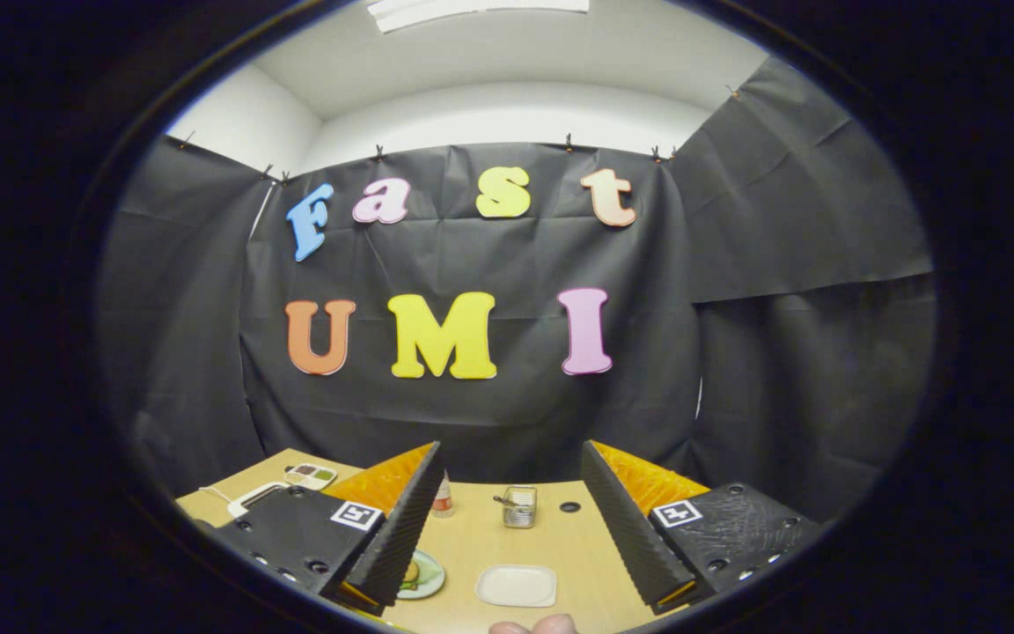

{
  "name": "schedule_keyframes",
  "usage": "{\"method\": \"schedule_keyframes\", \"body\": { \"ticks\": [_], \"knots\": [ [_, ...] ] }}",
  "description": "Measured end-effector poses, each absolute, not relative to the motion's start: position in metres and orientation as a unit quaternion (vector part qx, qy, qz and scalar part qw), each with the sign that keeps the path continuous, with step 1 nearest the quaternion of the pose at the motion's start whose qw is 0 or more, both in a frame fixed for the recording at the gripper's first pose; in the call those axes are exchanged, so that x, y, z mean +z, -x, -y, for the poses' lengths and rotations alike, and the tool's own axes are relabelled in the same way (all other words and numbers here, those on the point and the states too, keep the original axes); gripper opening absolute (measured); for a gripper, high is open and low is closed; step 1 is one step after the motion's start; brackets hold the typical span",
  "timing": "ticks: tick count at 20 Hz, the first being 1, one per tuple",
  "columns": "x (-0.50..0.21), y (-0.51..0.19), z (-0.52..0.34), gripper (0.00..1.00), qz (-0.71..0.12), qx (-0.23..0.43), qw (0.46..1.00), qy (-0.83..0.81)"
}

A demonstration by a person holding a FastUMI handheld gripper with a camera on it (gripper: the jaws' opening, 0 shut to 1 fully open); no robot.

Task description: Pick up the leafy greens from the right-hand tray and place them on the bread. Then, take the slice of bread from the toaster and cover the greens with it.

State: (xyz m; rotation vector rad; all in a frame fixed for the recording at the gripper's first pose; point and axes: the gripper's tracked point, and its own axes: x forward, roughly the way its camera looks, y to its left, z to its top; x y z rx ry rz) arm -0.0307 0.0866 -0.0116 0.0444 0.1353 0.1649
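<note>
gripper view: the toaster (519,507) stands upright on the wooden table (551,541), a small shiny metal box at the far side of the tabletop, close to the black cloth wall. whether a bread slice sits in it is too small to tell. nearer than the toaster, and slightly to its right-hand side as the task counts it, lies a pale rounded-square tray (516,586); no greens can be made out on it at this size. nearer than the toaster and off to its other side is a round plate (423,577) carrying what looks like bread with something green and yellow on it, partly hidden behind one finger. just beside the toaster, on that same side, stands a small bottle (443,495) with a reddish band. on the toaster's opposite side a small dark round hole (569,507) shows in the tabletop. farther out from the toaster, past the bottle, a flat device (311,476) with coloured patches and a white cable (247,497) lie on the table.

the gripper (511,519) is raised above the table, its fingers spread wide with nothing between them; the toaster and the pale tray show in the gap. a fingertip of a person's hand (535,626) peeks in nearer than the tray.
</note>
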Motion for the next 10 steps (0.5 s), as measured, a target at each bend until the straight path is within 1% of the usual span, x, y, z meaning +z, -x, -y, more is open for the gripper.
{"method": "schedule_keyframes", "body": {
  "ticks": [3,10],
  "knots": [
    [-0.015,0.033,-0.105,0.96,-0.075,0.090,0.993,-0.024],
    [-0.009,0.035,-0.130,0.96,-0.064,0.091,0.994,-0.023]
  ]
}}
